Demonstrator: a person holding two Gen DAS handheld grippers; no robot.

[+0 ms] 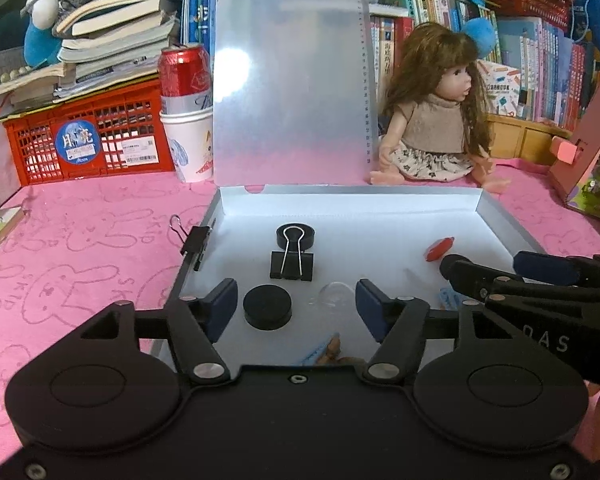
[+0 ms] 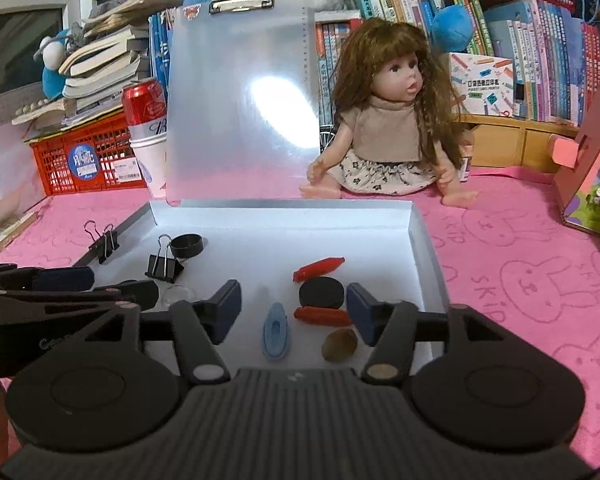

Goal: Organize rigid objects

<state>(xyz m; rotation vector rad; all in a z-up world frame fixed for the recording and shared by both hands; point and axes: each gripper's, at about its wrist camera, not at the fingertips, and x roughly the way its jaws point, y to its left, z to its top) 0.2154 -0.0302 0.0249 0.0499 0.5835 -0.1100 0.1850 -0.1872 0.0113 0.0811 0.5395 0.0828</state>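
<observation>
Left gripper [image 1: 296, 310] with jaws spread wide, nothing between the pads, poised above the near left part of the open white storage case [image 1: 500, 216]. Black round disc [image 1: 267, 307] just ahead, between the two blue pads and nearer the left one; clear dome-shaped piece [image 1: 334, 294] beside it toward the right pad. Farther in, large black binder clip [image 1: 292, 264] lying flat, its wire handle resting over a black ring [image 1: 296, 237]. Smaller binder clip [image 1: 196, 239] clamped on the case's left wall.

Right gripper [image 2: 294, 312] likewise spread apart and empty, over the near right part of the case. Between its pads: blue boat-shaped piece [image 2: 277, 330], red carrot-shaped piece [image 2: 322, 315], second black disc [image 2: 322, 293] just behind that, brown shell-like piece [image 2: 339, 344] nearest the right pad. Another red piece [image 2: 320, 268] farther in.

Case lid [image 1: 292, 80] upright, metal clip at its top. Doll [image 1: 436, 112] seated behind the case on the pink counter cloth [image 1: 80, 248]; red can [image 1: 184, 76] in a paper cup at left.
</observation>
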